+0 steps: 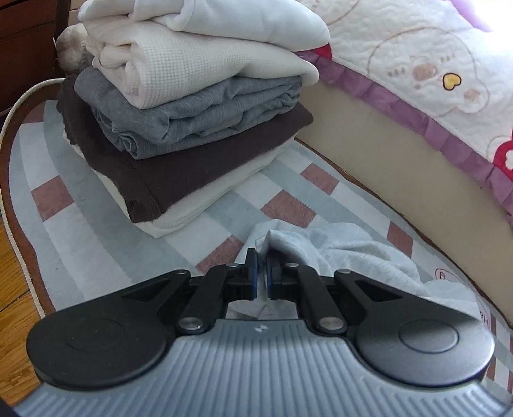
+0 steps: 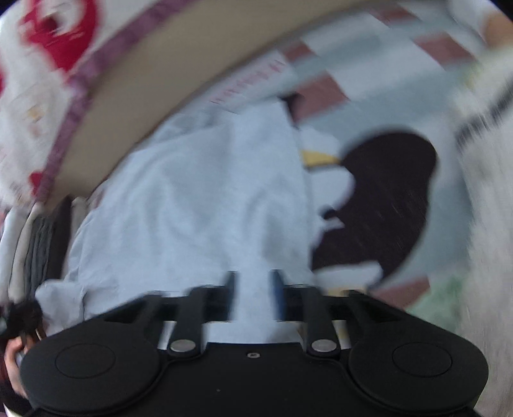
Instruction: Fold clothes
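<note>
The left gripper (image 1: 261,263) pinches a corner of the pale blue garment (image 1: 336,253) on the rug (image 1: 96,224). The right gripper (image 2: 253,295), fingers apart, hovers over it. Judging by this, tension both corners evenly before folding.

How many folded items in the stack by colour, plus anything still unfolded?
White folded: 3, top fleece, waffle-knit, bottom one
Grey folded: 1
Dark brown folded: 1
Unfolded: 1, pale blue garment, pinched in the left gripper
Total: 6

Home bedroom, quilted bed (image 1: 416,64), checked rug (image 1: 96,224)
</note>
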Tool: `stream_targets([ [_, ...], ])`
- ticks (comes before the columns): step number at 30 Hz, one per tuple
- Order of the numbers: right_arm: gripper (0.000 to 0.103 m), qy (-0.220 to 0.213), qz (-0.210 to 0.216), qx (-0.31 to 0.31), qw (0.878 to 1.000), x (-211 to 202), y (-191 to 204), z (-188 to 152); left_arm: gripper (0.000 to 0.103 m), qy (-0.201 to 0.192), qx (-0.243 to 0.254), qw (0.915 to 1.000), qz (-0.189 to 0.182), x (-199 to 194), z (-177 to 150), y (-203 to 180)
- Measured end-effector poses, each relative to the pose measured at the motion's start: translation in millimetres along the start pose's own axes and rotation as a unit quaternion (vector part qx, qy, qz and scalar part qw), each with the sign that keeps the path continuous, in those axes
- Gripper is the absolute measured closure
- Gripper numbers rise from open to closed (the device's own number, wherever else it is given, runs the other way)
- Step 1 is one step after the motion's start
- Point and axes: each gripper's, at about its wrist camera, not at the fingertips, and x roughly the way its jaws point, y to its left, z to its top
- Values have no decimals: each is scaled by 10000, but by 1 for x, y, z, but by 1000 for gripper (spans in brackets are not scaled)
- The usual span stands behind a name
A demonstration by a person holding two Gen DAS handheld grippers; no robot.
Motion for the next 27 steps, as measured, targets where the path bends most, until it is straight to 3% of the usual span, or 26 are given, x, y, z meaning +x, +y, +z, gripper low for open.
stream_targets([
  [5, 35, 95, -361, 516, 9980, 17, -18, -7, 98, 40, -16, 10000, 23, 2, 0, 1],
  [7, 37, -19, 138, 609, 9980, 17, -21, -11, 98, 71, -19, 10000, 24, 3, 0, 1],
  [8, 61, -32, 449, 636, 9970, 18, -22, -13, 98, 98, -17, 9999, 27, 4, -1, 1],
  [9, 95, -14, 744, 661, 9950, 19, -20, -15, 98, 179, -11, 9998, 12, 5, 0, 1],
  [10, 96, -42, 960, 601, 9936, 18, -17, -17, 98, 261, -4, 9997, -3, 6, 0, 2],
  [13, 96, -414, 1088, -137, 9931, -2, 5, -21, 98, 877, 1, 9955, -360, -1, 2, 7],
  [16, 96, -757, 980, -1066, 9866, -38, 25, -27, 98, 998, -204, 9919, -754, -19, -5, 22],
  [18, 96, -846, 1032, -1236, 9833, -56, 23, -30, 98, 1069, -239, 9905, -835, -25, -10, 26],
  [20, 96, -846, 797, -1446, 9826, -62, 22, -33, 98, 1133, -181, 9900, -815, -25, -15, 23],
  [22, 96, -671, 246, -1745, 9821, -55, 26, -38, 98, 1198, -122, 9895, -795, -25, -20, 19],
  [23, 94, -581, 70, -1788, 9821, -51, 26, -40, 97, 1230, -93, 9893, -785, -25, -22, 18],
  [25, 91, -393, 116, -1459, 9885, -40, 19, -40, 97, 1295, -34, 9886, -764, -25, -27, 14],
  [27, 89, -284, 400, -990, 9939, -30, 8, -39, 96, 1359, 24, 9879, -744, -25, -31, 11],
])
